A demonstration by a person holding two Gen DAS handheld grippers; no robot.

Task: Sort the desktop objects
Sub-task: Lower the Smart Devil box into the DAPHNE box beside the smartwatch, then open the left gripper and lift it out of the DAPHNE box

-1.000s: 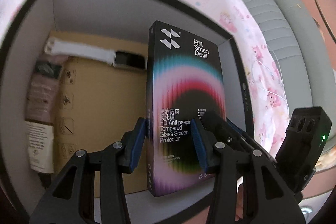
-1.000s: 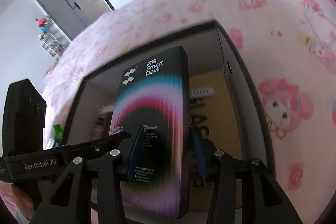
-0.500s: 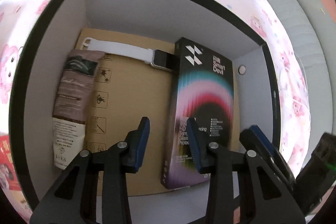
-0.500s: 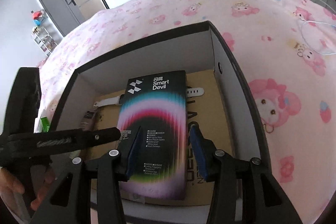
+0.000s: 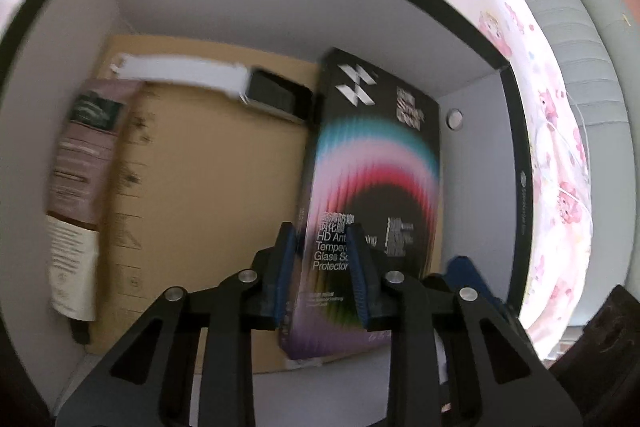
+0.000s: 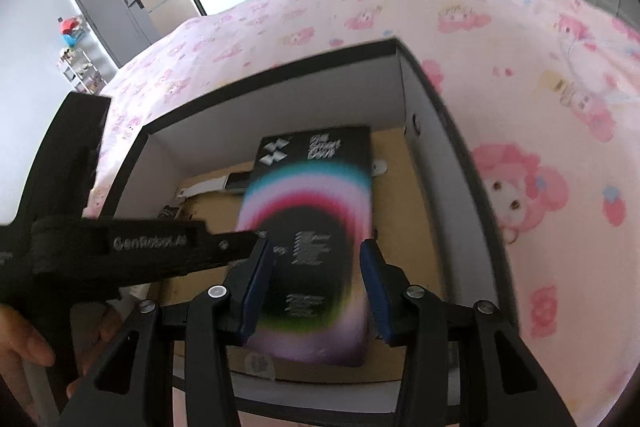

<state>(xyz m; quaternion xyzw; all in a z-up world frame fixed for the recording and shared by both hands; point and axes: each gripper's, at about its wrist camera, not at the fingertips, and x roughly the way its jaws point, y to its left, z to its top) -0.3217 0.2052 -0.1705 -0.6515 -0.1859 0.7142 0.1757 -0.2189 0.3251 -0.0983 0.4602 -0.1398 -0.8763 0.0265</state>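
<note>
A rectangular cardboard storage box (image 5: pixel 256 7), black on its rim and outer walls and smooth white inside, sits open-topped on a pink cartoon-print bedsheet (image 6: pixel 460 23). Its floor is lined with a flat sheet of matte brown corrugated cardboard (image 5: pixel 208 187) printed with small handling symbols.

The screen protector box (image 5: pixel 372 195), a slim glossy black carton with a rainbow ring graphic and white lettering, lies inside the storage box against its right wall, near a small round hole (image 5: pixel 454 119) in that wall. Whether it rests fully flat cannot be told through the motion blur.

Along the storage box's far wall lies a smartwatch (image 5: pixel 276 97) with a dark rectangular glass face and a soft white strap (image 5: pixel 180 77), its face just beside the carton's top left corner. By the left wall lies a flat mauve and white sachet (image 5: pixel 80 187) with fine print.

The left gripper (image 5: pixel 322 269), black plastic with ribbed blue pads, has its fingers narrowly apart over the carton's lower left edge, with nothing gripped between them. The right gripper (image 6: pixel 318 285) has its blue-padded fingers spread wider, straddling the carton's width without pressing it as far as the blur allows.
</note>
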